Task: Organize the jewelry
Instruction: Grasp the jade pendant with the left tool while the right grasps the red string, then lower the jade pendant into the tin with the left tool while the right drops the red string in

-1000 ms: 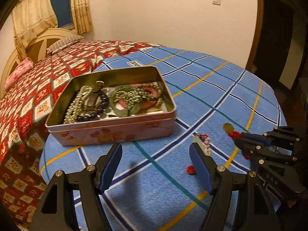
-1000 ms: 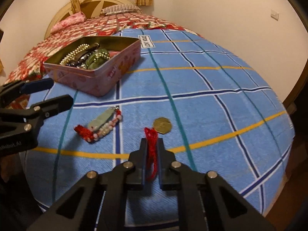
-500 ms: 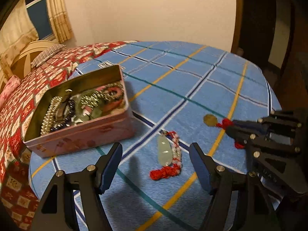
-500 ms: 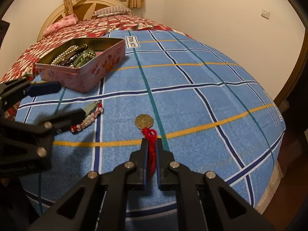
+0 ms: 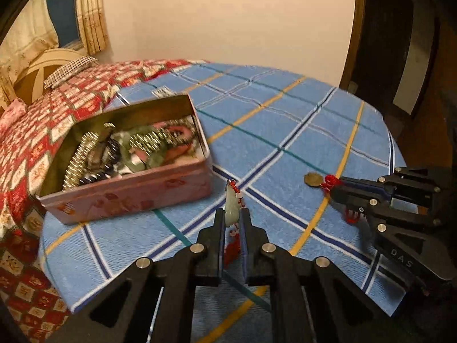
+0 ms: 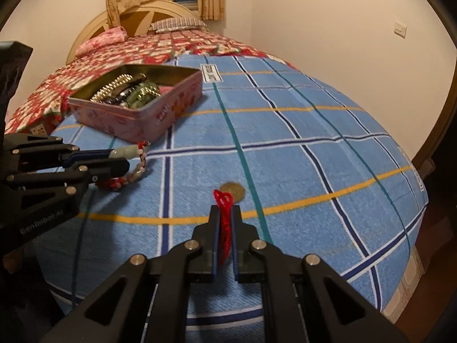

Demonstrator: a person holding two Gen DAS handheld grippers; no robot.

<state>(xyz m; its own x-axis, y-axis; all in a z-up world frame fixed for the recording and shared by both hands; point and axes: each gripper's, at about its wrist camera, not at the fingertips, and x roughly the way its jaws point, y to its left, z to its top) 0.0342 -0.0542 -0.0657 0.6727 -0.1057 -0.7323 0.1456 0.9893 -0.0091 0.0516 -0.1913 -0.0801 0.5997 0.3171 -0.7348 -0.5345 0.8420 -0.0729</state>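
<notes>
While closing the left gripper [image 5: 232,223] on the jade pendant bracelet [image 5: 232,208] beside the open tin [image 5: 134,194], with the right gripper [image 6: 224,225] pinching the coin's red tassel [image 6: 224,200] near the blanket's [image 6: 314,148] right edge, lift slowly: beads slip, cord snags.

Warm yellowish indoor light, moderately dim; source not in view. Window [image 5: 64,14] was dark blue. Wall [image 5: 228,14] evenly lit, no glare. Doorway [image 5: 382,43] at far right sank into near black. Left wrist view showed motion blur: tin [image 5: 125,194] and its contents smeared, blue checked cloth [image 5: 285,131] lines soft. Right wrist view sharper. Soft shadows fell on cloth beneath gripper arms. Strong fisheye bending; black vignette at corners.
</notes>
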